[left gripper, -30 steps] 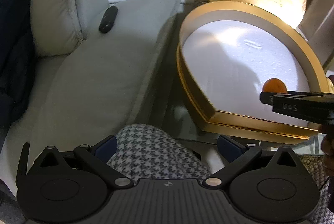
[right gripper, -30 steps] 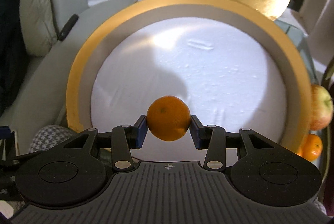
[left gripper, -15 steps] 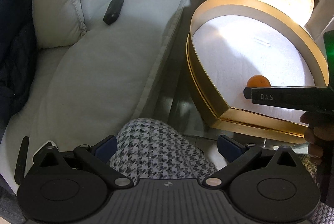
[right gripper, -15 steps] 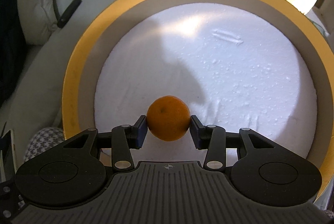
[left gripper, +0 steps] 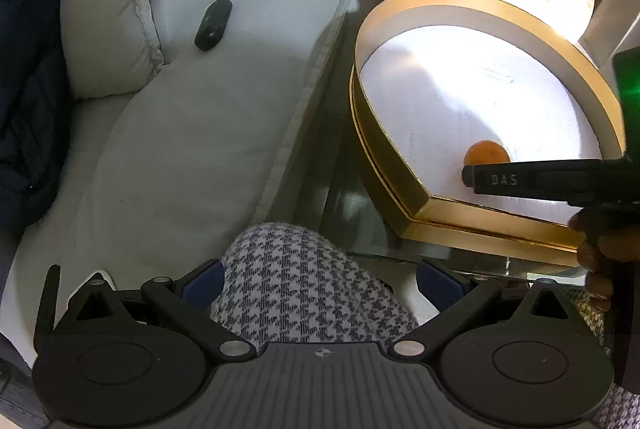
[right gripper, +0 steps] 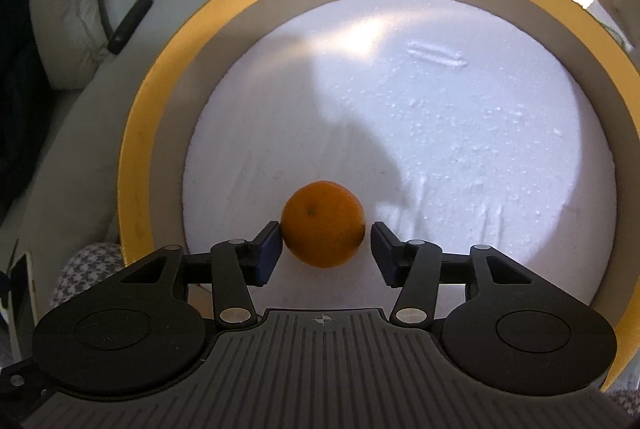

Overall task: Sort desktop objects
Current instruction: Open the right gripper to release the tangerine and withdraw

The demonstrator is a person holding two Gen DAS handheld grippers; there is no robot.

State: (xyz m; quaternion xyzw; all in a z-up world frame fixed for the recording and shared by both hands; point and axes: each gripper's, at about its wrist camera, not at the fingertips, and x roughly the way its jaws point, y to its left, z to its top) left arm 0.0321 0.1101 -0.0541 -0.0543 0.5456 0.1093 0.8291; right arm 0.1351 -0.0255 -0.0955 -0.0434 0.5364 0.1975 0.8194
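My right gripper (right gripper: 325, 248) has its pads spread, left pad touching the orange (right gripper: 323, 224), right pad just clear of it. The orange sits on the white foam floor of the gold box (right gripper: 160, 133), near the front wall. My left gripper (left gripper: 319, 283) is wide apart, holding nothing, above my houndstooth knee (left gripper: 296, 281).
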